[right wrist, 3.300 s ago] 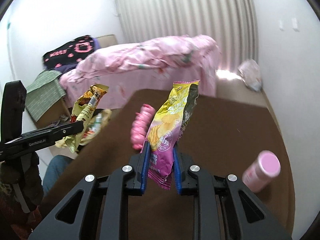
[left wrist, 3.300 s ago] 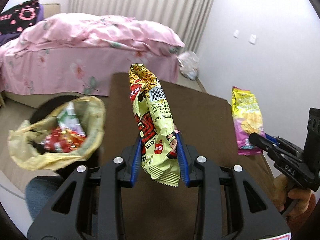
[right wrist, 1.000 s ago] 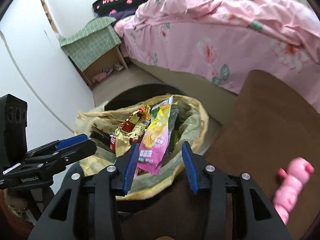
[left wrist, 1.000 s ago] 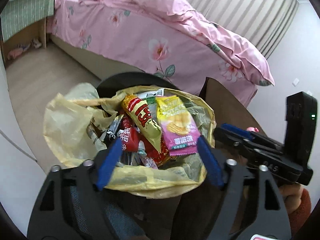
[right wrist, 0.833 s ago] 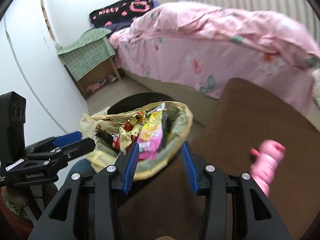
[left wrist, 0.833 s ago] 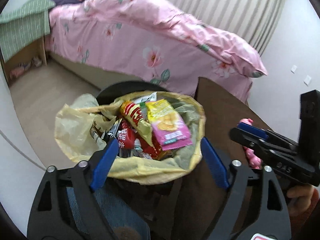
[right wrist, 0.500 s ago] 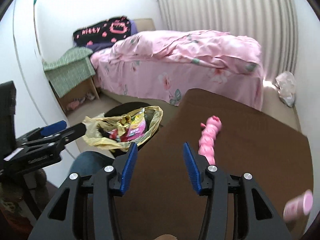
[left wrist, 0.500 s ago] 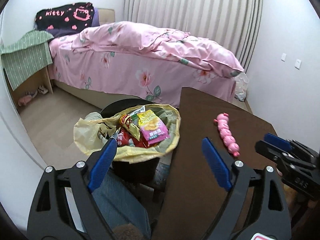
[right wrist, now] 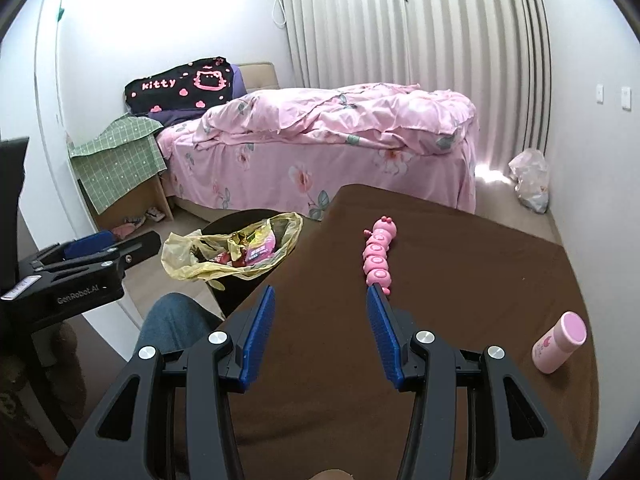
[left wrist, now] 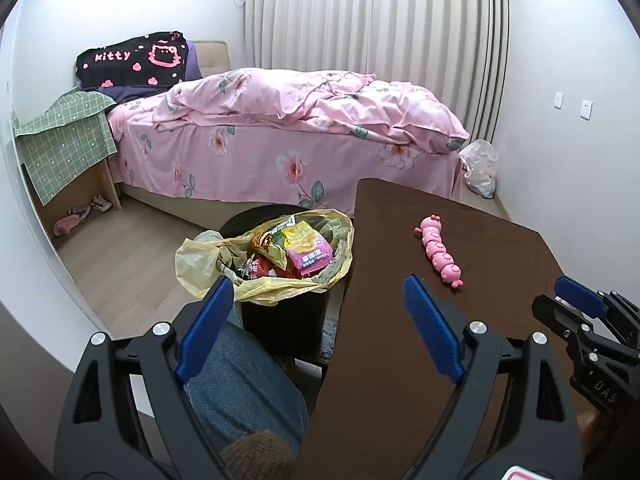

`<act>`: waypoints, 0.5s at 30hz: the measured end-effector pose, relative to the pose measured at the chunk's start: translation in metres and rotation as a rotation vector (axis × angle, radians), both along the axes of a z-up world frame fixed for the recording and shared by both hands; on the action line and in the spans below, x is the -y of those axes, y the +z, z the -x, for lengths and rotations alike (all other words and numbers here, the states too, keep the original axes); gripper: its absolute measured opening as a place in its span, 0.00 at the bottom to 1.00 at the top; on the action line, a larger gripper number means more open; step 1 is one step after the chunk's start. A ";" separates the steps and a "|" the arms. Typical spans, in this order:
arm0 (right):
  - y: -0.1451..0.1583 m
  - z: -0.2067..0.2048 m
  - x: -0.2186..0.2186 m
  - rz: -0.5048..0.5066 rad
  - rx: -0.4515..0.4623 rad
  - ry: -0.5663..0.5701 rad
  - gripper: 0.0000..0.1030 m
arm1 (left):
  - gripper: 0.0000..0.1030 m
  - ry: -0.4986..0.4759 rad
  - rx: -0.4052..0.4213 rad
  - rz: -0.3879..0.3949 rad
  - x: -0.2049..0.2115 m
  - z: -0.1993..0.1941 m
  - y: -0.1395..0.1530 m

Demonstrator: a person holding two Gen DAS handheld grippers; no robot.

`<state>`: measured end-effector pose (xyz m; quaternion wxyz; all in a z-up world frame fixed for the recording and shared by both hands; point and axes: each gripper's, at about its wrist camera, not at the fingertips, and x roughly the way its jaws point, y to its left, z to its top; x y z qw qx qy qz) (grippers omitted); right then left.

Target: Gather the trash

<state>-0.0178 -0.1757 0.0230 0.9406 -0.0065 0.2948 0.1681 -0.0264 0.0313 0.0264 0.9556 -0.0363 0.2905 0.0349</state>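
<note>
A black bin (left wrist: 286, 322) lined with a yellow bag (left wrist: 192, 266) stands left of the brown table (left wrist: 400, 360). Snack wrappers lie in it, a pink chip bag (left wrist: 310, 254) on top. The bin also shows in the right wrist view (right wrist: 240, 256). My left gripper (left wrist: 318, 318) is wide open and empty, held back from the bin above the table's left edge. My right gripper (right wrist: 320, 320) is open and empty over the table, also seen in the left wrist view (left wrist: 576, 304).
A pink caterpillar toy (right wrist: 378, 256) lies on the table, a pink bottle (right wrist: 560, 342) at its right. A pink bed (left wrist: 288, 136) stands behind. A white plastic bag (left wrist: 480, 168) lies on the floor by the wall. A person's knee (left wrist: 240, 380) is below the bin.
Both grippers let go of their snack bags into the bin, then pulled back and up. The bin now looks farther off and the table with the toy has come into view.
</note>
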 end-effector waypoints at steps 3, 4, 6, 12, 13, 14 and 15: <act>0.001 0.001 -0.002 -0.003 0.004 0.006 0.44 | 0.80 0.000 0.007 0.007 -0.001 0.002 0.002; 0.001 0.001 -0.002 -0.001 0.005 0.005 0.44 | 0.80 0.000 0.006 0.006 -0.001 0.002 0.002; 0.001 0.001 -0.001 -0.003 0.003 0.005 0.44 | 0.80 0.001 0.008 0.003 -0.001 0.003 0.002; 0.002 0.002 0.001 -0.005 0.002 0.001 0.44 | 0.80 0.000 0.008 0.002 0.000 0.004 0.002; 0.002 0.002 0.001 -0.003 0.006 -0.002 0.44 | 0.80 -0.002 0.008 0.000 0.001 0.004 0.003; 0.003 0.002 0.002 -0.002 0.009 -0.003 0.44 | 0.80 -0.005 0.009 -0.002 0.000 0.005 0.004; 0.003 0.002 0.002 -0.003 0.009 -0.003 0.44 | 0.80 -0.006 0.010 -0.004 0.001 0.005 0.004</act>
